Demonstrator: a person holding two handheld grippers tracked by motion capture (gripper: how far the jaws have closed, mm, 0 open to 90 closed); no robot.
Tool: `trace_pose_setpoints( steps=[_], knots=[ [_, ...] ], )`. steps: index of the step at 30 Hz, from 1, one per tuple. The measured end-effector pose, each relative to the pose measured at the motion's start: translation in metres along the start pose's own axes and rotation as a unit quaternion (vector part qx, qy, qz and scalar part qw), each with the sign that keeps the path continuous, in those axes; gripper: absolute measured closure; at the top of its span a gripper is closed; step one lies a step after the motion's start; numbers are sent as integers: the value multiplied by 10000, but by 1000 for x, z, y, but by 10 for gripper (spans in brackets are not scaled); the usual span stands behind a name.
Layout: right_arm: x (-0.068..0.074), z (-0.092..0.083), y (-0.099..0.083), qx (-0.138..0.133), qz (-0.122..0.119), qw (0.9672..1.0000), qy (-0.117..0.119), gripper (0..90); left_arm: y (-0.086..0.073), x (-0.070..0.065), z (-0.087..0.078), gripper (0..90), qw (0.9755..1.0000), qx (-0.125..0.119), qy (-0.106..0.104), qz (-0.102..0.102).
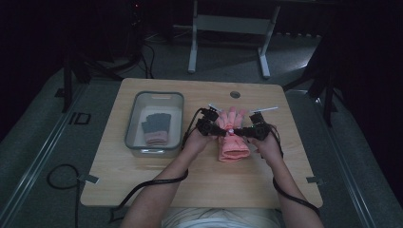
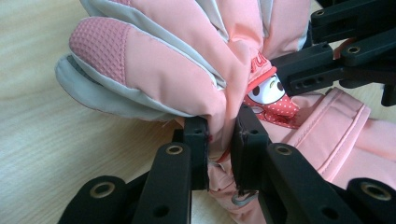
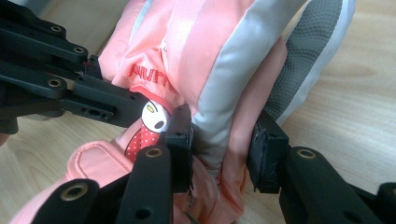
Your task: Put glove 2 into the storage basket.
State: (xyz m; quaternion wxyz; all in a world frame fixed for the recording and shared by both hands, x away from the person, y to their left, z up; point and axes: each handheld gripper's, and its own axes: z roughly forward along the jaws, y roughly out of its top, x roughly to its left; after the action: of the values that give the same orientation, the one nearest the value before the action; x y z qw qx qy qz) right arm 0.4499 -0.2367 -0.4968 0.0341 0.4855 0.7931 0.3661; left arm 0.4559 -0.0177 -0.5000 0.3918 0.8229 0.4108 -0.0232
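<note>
Here both grippers pinched the pink glove [image 1: 232, 137] across its middle, left gripper [image 2: 219, 140] and right gripper [image 3: 219, 149] flanking it, cuff toward the tabletop's near edge.

The high view is dim, with the surroundings of the table [image 1: 142, 190] nearly black. Both gripper views are bright, evenly lit and sharp, with soft shadows.
</note>
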Motion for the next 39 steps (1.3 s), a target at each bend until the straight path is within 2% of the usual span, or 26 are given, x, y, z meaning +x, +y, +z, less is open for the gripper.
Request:
trace_pose_setpoints(
  steps=[3,7,14,15,16,17,18,20,24,26,27,30,39],
  knots=[
    [4,-4,3,-73,-19,10000,-3,656,2,0,-5,786,10000,-20,3,-1],
    [11,-11,9,-211,-54,9998,14,660,8,-4,-20,790,9999,-128,21,69],
    [27,-29,29,-435,-179,9989,30,661,22,-9,-48,791,9994,-297,94,138],
    [29,-30,32,-455,-200,9988,41,661,22,-9,-48,791,9994,-297,94,138],
    [32,-32,34,-486,-208,9986,50,661,25,-10,-56,791,9991,-339,157,185],
    [32,-32,34,-486,-208,9986,50,661,25,-10,-56,791,9991,-339,157,185],
    [37,-35,40,-531,-251,9983,69,661,28,-10,-66,791,9989,-388,173,184],
    [39,-37,44,-569,-281,9980,73,661,30,-9,-71,791,9988,-424,186,176],
    [54,-41,61,-649,-404,9970,134,661,34,-7,-92,791,9979,-540,309,192],
    [56,-42,64,-652,-426,9968,153,661,34,-7,-92,791,9979,-540,309,192],
    [61,-42,71,-686,-457,9963,226,661,35,-5,-103,790,9972,-636,362,145],
    [69,-40,79,-706,-484,9959,301,661,34,0,-117,790,9964,-702,468,109],
    [104,-21,105,-625,-756,9940,477,661,21,22,-155,790,9945,-792,689,-61]
  ],
)
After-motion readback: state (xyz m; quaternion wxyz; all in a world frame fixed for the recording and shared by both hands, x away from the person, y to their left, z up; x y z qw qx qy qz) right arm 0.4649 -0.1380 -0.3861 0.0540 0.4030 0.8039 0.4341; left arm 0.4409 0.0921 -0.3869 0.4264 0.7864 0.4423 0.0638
